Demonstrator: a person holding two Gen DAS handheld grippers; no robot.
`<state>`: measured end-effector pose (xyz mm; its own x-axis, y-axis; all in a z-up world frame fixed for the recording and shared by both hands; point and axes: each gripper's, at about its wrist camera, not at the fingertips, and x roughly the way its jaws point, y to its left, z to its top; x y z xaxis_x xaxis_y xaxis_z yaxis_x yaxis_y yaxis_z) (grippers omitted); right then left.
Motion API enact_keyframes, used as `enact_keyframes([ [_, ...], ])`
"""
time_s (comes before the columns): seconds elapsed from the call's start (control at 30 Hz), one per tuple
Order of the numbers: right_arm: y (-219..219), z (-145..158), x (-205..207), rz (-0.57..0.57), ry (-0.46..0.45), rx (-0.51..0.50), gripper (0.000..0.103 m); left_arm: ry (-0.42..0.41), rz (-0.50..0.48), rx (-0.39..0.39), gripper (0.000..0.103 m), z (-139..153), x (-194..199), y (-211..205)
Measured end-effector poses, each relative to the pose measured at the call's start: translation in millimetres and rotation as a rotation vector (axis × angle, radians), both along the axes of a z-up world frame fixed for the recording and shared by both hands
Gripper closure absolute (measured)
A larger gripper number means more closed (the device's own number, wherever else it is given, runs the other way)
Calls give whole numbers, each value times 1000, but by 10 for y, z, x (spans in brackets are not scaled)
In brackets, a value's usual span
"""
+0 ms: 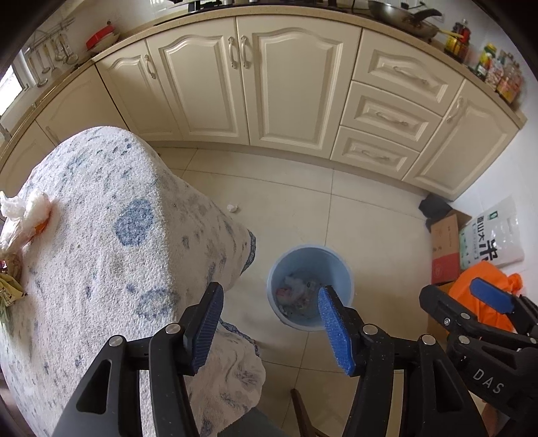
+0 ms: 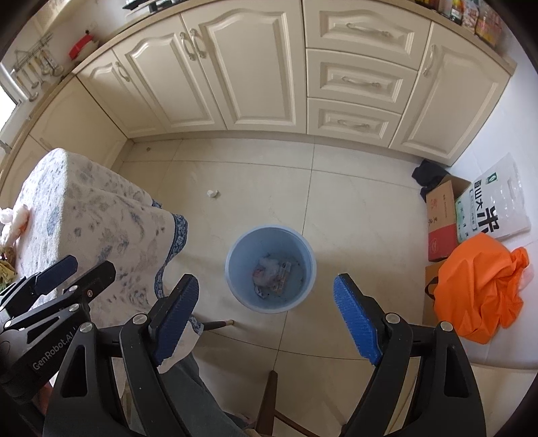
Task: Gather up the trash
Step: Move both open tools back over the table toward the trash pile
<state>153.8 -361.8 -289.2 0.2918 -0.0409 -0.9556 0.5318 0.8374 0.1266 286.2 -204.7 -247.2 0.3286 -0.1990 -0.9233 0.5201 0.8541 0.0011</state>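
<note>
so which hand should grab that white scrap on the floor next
Probably left. Both grippers hang open and empty above the bin, but the scrap lies toward the table side, where the left gripper already is.

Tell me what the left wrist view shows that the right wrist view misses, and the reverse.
Left wrist only: a wok on the counter, and orange scraps beside the white wad on the table.
Right wrist only: a small round spot on the floor by the cabinet corner.
Both: the blue bin with trash inside, the crumpled tissue on the floor, the orange bag, the rice sack, and both tools open and empty.
</note>
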Motion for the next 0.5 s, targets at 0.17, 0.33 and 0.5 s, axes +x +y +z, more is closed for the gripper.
enact_keyframes([
  [0.17, 61, 105, -101, -3, -9, -31, 19, -16, -2, -8, 47, 136, -148, 75],
  [0.33, 144, 271, -220, -2, -33, -55, 16, -40, 5, -23, 43, 294, -347, 233],
  [0.5, 305, 478, -329, 25, -86, -84, 9, -73, 15, -44, 42, 499, -585, 443],
])
